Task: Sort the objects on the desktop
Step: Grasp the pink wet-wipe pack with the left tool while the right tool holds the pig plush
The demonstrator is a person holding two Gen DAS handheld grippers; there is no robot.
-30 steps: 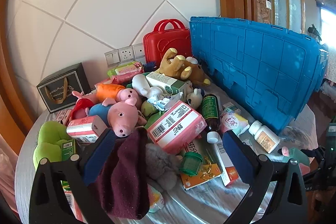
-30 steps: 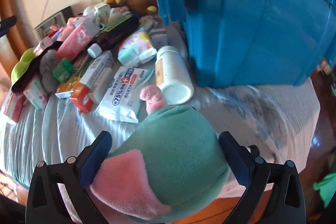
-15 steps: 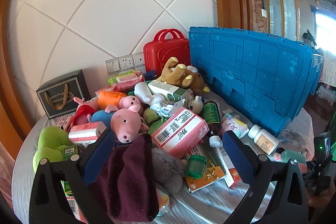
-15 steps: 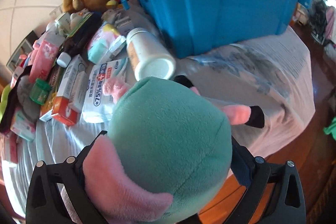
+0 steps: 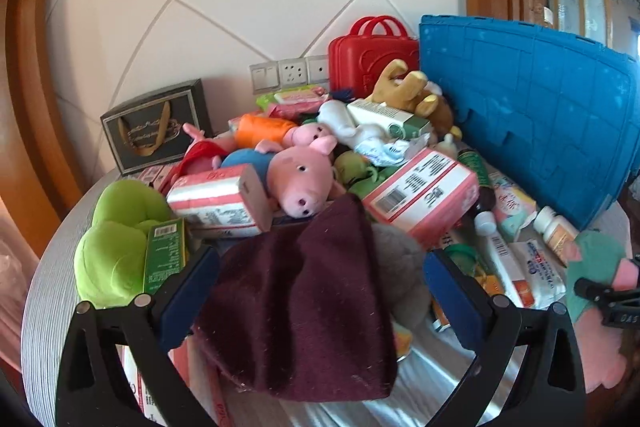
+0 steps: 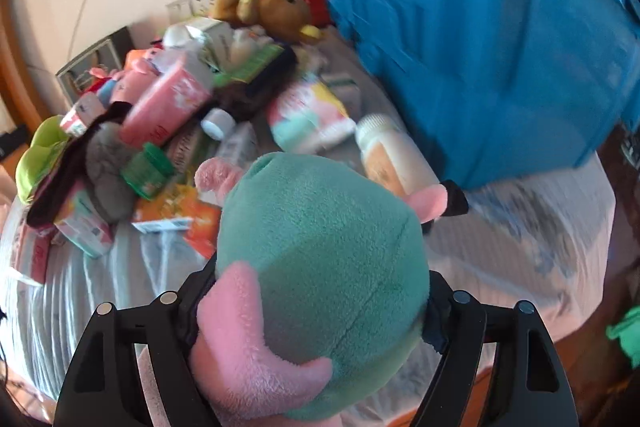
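A round green and pink plush toy point(image 6: 320, 247) fills the right wrist view. My right gripper point(image 6: 316, 307) is closing on it, and both pads press into its sides. In the left wrist view the same plush toy point(image 5: 592, 259) shows at the right edge, above the table. My left gripper point(image 5: 320, 295) stands open over a dark maroon cloth point(image 5: 304, 307), which lies between its blue pads point(image 5: 188, 291) without being pinched. Beyond the cloth sit a pink pig plush point(image 5: 300, 179) and a pink box point(image 5: 424, 195).
A tall blue crate point(image 5: 532, 123) stands at the right, with a red case point(image 5: 372, 55) behind the pile. A lime green plush point(image 5: 116, 247), a white pill bottle point(image 6: 392, 159), a green jar point(image 6: 148, 171) and several boxes crowd the table point(image 6: 520, 247). A black gift bag point(image 5: 156, 127) stands at the back left.
The right gripper's jaws have come in onto the green plush and it has lifted and swung left. The left gripper has moved down and closer to the maroon cloth.
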